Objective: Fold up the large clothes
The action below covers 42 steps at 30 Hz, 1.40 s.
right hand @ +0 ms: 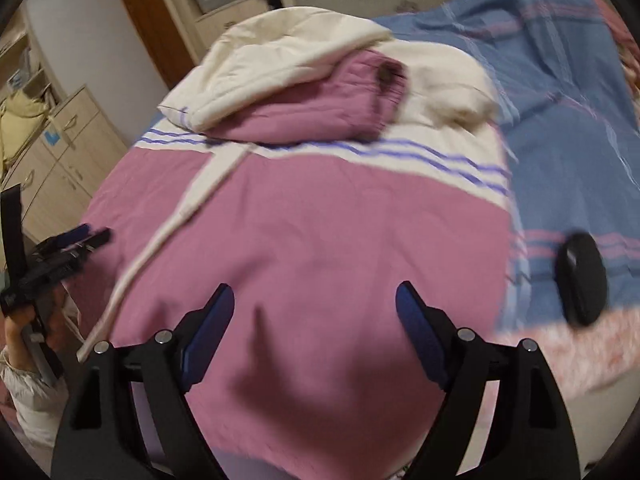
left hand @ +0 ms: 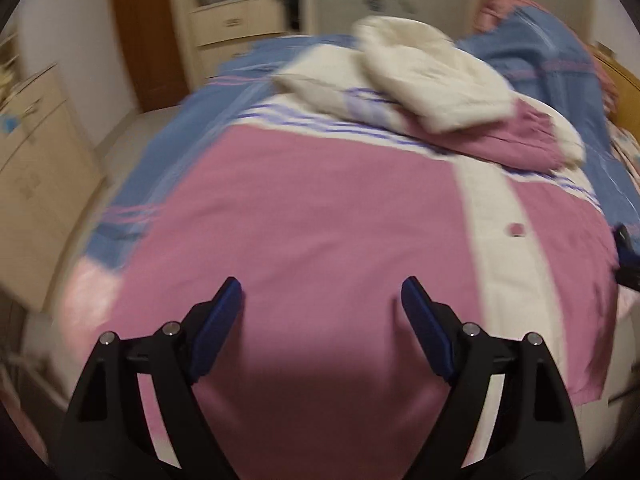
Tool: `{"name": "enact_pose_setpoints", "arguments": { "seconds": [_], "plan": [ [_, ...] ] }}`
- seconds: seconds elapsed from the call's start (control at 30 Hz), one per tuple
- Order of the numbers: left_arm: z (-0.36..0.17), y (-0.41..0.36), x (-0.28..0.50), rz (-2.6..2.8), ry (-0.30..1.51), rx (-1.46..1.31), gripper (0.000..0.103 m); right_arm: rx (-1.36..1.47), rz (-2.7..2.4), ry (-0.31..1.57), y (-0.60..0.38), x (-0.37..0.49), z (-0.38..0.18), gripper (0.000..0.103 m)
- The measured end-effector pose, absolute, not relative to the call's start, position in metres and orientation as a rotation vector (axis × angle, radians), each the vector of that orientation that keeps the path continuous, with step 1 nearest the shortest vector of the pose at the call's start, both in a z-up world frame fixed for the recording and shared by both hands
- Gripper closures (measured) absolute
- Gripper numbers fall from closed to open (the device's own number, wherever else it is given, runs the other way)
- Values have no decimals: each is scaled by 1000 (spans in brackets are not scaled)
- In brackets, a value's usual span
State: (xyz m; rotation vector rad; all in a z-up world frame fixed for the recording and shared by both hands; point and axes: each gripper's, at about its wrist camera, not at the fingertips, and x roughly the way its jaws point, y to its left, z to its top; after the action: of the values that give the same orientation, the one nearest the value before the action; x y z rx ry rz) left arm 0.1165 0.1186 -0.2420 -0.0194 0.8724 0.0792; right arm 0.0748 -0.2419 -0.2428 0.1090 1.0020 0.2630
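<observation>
A large pink and cream hooded jacket (left hand: 320,208) lies spread flat on the bed, with blue stripes across the chest, a cream hood (left hand: 424,68) and one pink sleeve (right hand: 320,100) folded over the upper part. It also shows in the right wrist view (right hand: 320,240). My left gripper (left hand: 322,300) is open and empty just above the pink lower body. My right gripper (right hand: 316,304) is open and empty above the jacket's lower right part. The left gripper also shows at the left edge of the right wrist view (right hand: 80,240).
A blue plaid bedcover (right hand: 560,100) lies under and beside the jacket. A black oval object (right hand: 580,280) rests on it to the right. Beige drawers (left hand: 36,184) stand left of the bed; a wooden door and cupboards are at the back.
</observation>
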Motion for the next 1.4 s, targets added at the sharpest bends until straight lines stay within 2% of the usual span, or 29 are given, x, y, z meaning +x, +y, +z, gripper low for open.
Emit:
{"name": "enact_pose_setpoints", "arguments": {
  "seconds": [0.17, 0.27, 0.4, 0.47, 0.53, 0.7, 0.73, 0.77, 0.8, 0.83, 0.87, 0.9, 0.93, 0.97, 1.13, 1.4],
  "plan": [
    [-248, 206, 92, 202, 898, -211, 14, 285, 159, 1127, -304, 37, -281, 20],
    [-247, 224, 84, 127, 869, -319, 14, 432, 184, 1185, -321, 19, -306, 20],
    [-242, 212, 85, 172, 886, -227, 14, 609, 284, 1225, -318, 10, -332, 20],
    [-241, 212, 81, 260, 897, -163, 8, 652, 318, 1258, -310, 9, -344, 20],
    [-243, 222, 78, 298, 903, -176, 6, 651, 344, 1274, -301, 8, -349, 20],
    [-275, 275, 67, 195, 963, -539, 6, 637, 399, 1248, -282, 6, -346, 20],
    [-281, 280, 65, 159, 961, -601, 11, 632, 400, 1242, -280, 6, -345, 21],
    [-286, 282, 63, 127, 956, -648, 25, 622, 399, 1235, -278, 5, -343, 28],
    [-291, 285, 62, 90, 952, -712, 31, 610, 402, 1215, -277, 4, -341, 33],
    [-294, 286, 62, 77, 950, -744, 41, 593, 393, 1207, -277, 3, -339, 48],
    [-294, 286, 61, 60, 950, -758, 53, 581, 390, 1199, -279, 3, -335, 71],
    [-293, 286, 61, 49, 948, -758, 59, 579, 391, 1188, -286, 1, -333, 83],
    [-291, 286, 61, 17, 939, -774, 79, 605, 404, 1171, -293, -2, -330, 92],
    [-289, 288, 60, -59, 912, -830, 94, 641, 424, 1159, -297, -3, -330, 95],
    [-265, 291, 61, -228, 788, -934, 95, 780, 554, 968, -313, -4, -294, 96],
    [-191, 278, 111, -435, 641, -939, 95, 804, 689, 600, -329, 39, -177, 96]
  ]
}}
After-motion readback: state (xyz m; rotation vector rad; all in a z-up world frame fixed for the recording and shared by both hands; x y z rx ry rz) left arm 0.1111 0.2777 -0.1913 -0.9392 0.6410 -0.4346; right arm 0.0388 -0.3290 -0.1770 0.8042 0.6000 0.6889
